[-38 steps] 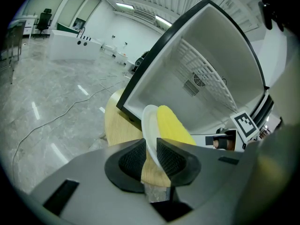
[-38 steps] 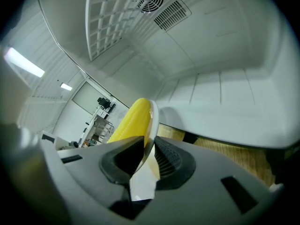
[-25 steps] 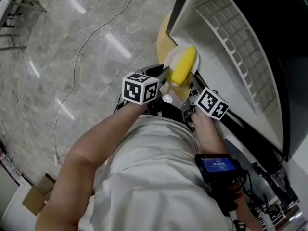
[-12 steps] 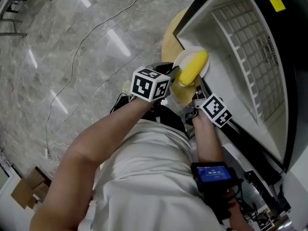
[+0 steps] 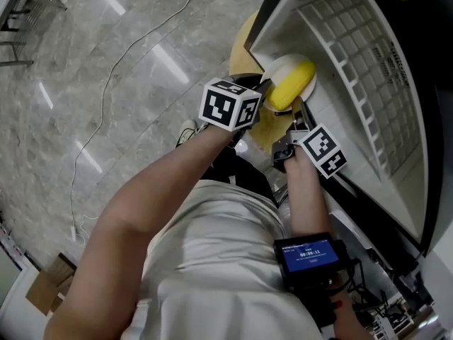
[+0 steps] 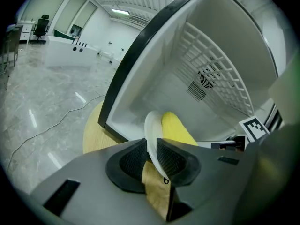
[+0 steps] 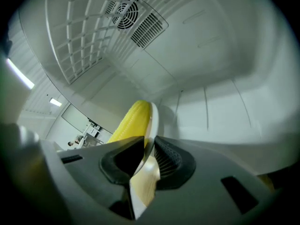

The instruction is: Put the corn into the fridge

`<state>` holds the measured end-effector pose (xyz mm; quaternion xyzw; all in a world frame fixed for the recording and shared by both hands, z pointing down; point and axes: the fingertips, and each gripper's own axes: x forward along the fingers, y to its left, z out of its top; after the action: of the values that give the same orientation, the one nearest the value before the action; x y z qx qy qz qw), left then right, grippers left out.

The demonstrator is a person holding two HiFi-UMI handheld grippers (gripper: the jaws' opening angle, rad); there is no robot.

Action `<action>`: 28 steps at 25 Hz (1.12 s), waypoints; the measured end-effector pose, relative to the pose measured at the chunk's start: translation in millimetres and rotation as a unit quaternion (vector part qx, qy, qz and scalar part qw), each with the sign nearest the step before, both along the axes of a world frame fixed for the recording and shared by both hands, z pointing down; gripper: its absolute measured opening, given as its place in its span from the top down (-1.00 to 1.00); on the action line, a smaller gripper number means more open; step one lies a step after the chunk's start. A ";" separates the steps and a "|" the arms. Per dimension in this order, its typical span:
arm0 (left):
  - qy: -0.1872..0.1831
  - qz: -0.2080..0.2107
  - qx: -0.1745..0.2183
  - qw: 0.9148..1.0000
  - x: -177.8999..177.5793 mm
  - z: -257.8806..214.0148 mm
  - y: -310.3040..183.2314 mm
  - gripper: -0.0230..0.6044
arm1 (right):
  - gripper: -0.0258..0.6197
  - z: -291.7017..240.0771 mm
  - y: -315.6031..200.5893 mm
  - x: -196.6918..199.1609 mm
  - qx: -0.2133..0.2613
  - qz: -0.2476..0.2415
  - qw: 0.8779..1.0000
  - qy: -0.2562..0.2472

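A yellow corn cob (image 5: 290, 89) lies on a white plate (image 5: 277, 68), held at the mouth of the open white fridge (image 5: 368, 112). My left gripper (image 5: 263, 96) is shut on the plate's near-left rim, and my right gripper (image 5: 294, 115) is shut on its near-right rim. In the left gripper view the plate (image 6: 151, 131) stands edge-on between the jaws with the corn (image 6: 177, 129) behind it. In the right gripper view the plate rim (image 7: 152, 121) sits pinched in the jaws with the corn (image 7: 132, 121) to its left.
The fridge's wire shelf (image 5: 354, 55) and a rear fan vent (image 6: 205, 80) lie ahead inside. A round wooden table (image 5: 246, 42) stands below the fridge opening. A cable (image 5: 120, 69) trails over the marble floor. A cardboard box (image 5: 44, 289) sits at bottom left.
Both grippers have carried the plate with the corn up and to the right, so that it now reaches past the fridge's front edge into the opening.
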<state>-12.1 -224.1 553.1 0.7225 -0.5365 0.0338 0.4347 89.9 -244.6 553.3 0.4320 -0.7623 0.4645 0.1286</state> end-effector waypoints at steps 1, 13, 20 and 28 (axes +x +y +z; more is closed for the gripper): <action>-0.001 0.001 0.000 1.000 1.1 0.7 -4.3 0.74 | 0.74 1.0 -2.8 1.5 0.000 0.005 1.000 0.003; -0.026 0.026 0.007 0.999 20.4 3.6 -49.6 0.74 | 0.74 3.6 -35.2 21.9 0.009 0.058 0.998 0.039; -0.071 0.036 0.003 0.997 25.0 1.0 -71.1 0.74 | 0.73 4.4 -52.1 26.8 0.009 0.080 0.995 0.060; -0.092 0.063 -0.013 0.994 37.0 13.2 -79.8 0.74 | 0.73 12.1 -59.8 35.9 -0.003 0.087 0.992 0.088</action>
<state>24.9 -303.9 566.4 0.7431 -0.5271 0.1339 0.3900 125.7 -304.4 565.4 0.5351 -0.7065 0.4364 0.1554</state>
